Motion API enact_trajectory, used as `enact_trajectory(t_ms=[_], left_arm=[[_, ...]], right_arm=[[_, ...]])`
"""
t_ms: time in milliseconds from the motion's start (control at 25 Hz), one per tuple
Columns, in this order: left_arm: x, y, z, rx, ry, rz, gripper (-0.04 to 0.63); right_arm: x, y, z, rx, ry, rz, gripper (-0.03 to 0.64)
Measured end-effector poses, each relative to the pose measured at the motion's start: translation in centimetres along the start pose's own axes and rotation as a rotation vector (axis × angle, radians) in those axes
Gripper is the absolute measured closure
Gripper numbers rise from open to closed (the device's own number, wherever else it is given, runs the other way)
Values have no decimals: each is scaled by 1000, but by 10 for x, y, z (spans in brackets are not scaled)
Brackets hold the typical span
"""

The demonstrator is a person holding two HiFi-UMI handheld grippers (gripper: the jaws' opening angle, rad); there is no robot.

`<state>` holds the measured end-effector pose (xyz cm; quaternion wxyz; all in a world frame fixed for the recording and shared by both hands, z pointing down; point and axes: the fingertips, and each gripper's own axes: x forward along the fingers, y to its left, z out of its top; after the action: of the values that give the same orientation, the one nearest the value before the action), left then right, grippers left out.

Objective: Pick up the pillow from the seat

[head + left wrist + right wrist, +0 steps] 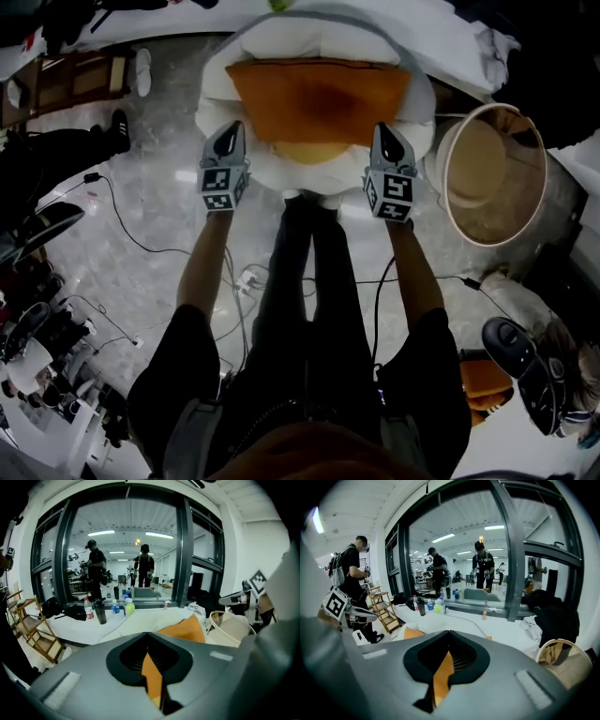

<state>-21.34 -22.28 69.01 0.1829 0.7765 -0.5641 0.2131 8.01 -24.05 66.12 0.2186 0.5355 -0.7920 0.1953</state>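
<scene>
Far left of the pillow (319,98), a wooden rack (70,80) stands at the edge of the grey floor (159,197). Thin cables (131,234) trail across the floor between the rack and the pillow. That stretch is otherwise open, so there is room on that side.

The left gripper (228,133) is at the pillow's near left corner. Its jaws are closed tight on a fold of the orange fabric, which shows between them in the left gripper view.

The pillow lies flat across the round white seat (267,169). The seat's pale rim shows all round the pillow's edges. I cannot tell whether the pillow has left the cushion. Beyond its far edge runs a white-covered table (441,33), close behind the seat. On the near side, the person's legs (309,272) stand right up against the seat's front edge.

The right gripper (384,139) is at the pillow's near right corner. Its jaws are likewise pinched on orange cloth.

Right of the pillow, a round cream basket (487,169) sits just beside the seat, so the space on that side is narrow.
</scene>
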Motion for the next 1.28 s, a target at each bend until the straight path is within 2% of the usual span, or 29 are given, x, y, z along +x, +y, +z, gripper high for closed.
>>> enact_trajectory(t_ms=[160,360,600,760,800,880,1000,1120,1160,1280], left_arm=[[41,12,-30,18,49,-30,586],[77,20,-77,-13,104,-69,586],[111,36,-134,-12,194,-71,586],[130,40,-143,-51,167,-102,585],[135,39,-144,-73,159,-123,563],[143,40,-148,-121,158,-155,433],[155,49,-157,-143,162,-161,305],[169,54,-170,-180,184,-185,141],[172,55,-174,-194,196,-197,106],[179,58,-184,-200,228,-225,91]], right_arm=[[33,-25,-18,3,20,-47,620],[61,-45,-55,-4,63,-69,614],[91,-63,-85,4,104,-96,614],[101,-75,-99,-2,108,-113,607],[103,-78,-104,3,116,-113,579],[108,-80,-113,17,136,-98,537],[116,-82,-128,36,168,-71,419],[127,-85,-136,83,152,-51,231],[131,-84,-140,93,158,-44,204],[144,-81,-154,77,196,-25,136]])
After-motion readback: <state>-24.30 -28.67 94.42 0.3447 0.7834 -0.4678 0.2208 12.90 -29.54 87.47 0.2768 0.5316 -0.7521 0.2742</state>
